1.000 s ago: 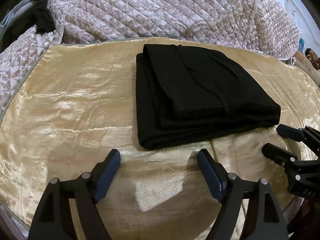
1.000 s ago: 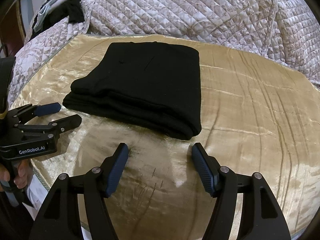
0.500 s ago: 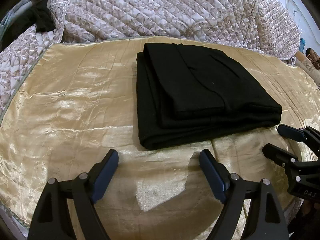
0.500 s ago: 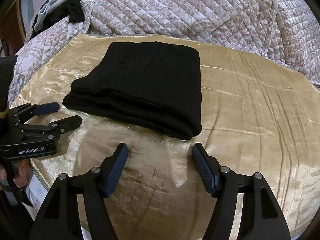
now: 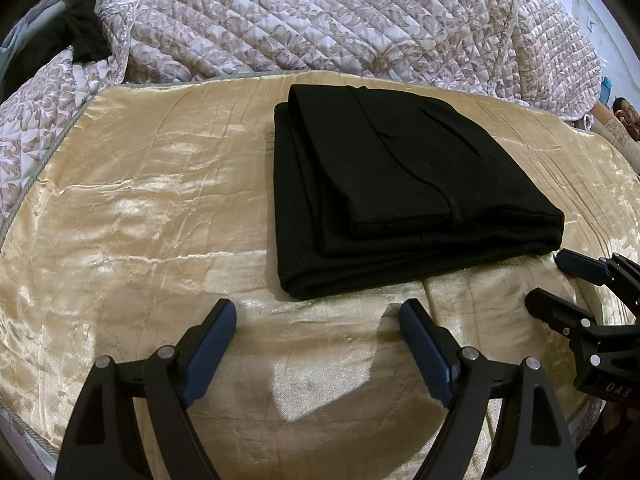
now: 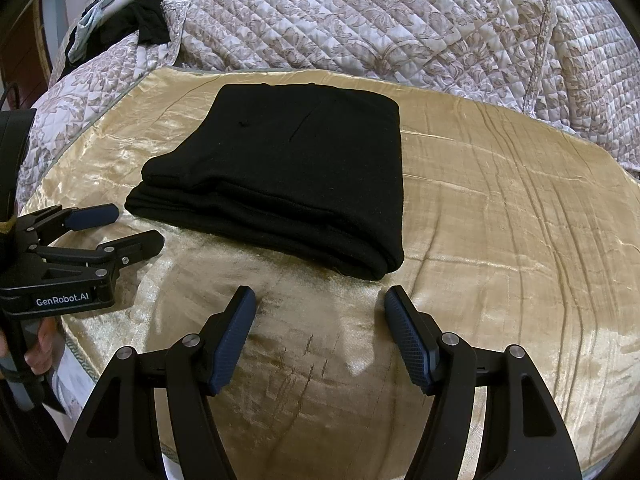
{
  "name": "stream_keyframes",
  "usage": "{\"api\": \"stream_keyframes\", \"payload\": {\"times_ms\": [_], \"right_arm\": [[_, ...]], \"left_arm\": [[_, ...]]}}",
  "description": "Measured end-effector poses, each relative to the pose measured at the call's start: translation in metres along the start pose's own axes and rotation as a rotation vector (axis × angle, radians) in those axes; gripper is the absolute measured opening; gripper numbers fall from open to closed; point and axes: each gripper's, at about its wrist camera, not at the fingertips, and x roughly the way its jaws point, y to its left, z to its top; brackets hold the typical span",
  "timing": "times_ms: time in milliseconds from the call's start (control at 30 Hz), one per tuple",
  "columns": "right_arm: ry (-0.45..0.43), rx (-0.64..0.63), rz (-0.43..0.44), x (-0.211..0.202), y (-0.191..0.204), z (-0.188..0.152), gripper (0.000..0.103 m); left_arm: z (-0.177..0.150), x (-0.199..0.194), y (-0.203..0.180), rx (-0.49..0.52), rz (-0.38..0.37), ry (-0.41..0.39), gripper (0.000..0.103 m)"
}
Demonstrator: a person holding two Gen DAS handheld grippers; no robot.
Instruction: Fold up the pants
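The black pants [image 5: 400, 192] lie folded into a flat stack of layers on the gold satin cloth [image 5: 140, 208]; they also show in the right wrist view [image 6: 288, 176]. My left gripper [image 5: 316, 320] is open and empty, held just short of the stack's near edge. My right gripper [image 6: 320, 308] is open and empty, near the stack's near right corner. Each gripper shows in the other's view: the right one at the right edge [image 5: 560, 284], the left one at the left edge [image 6: 128, 228]. Neither touches the pants.
A quilted floral bedspread [image 5: 320, 20] rises behind the gold cloth [image 6: 500, 220]. Dark and pale clothes [image 6: 124, 12] are heaped at the far left. The cloth's near edge drops off just below the grippers.
Both grippers have drawn back very slightly from the pants. The pants have not moved and both grippers stay open.
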Motion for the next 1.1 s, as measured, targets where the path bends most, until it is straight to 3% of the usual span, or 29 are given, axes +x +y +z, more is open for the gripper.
{"api": "stream_keyframes", "payload": {"times_ms": [1100], "right_arm": [[-0.001, -0.002, -0.003, -0.0001, 0.0011, 0.0006, 0.069]], "left_arm": [[0.0008, 0.0011, 0.0013, 0.0, 0.001, 0.005, 0.088]]}}
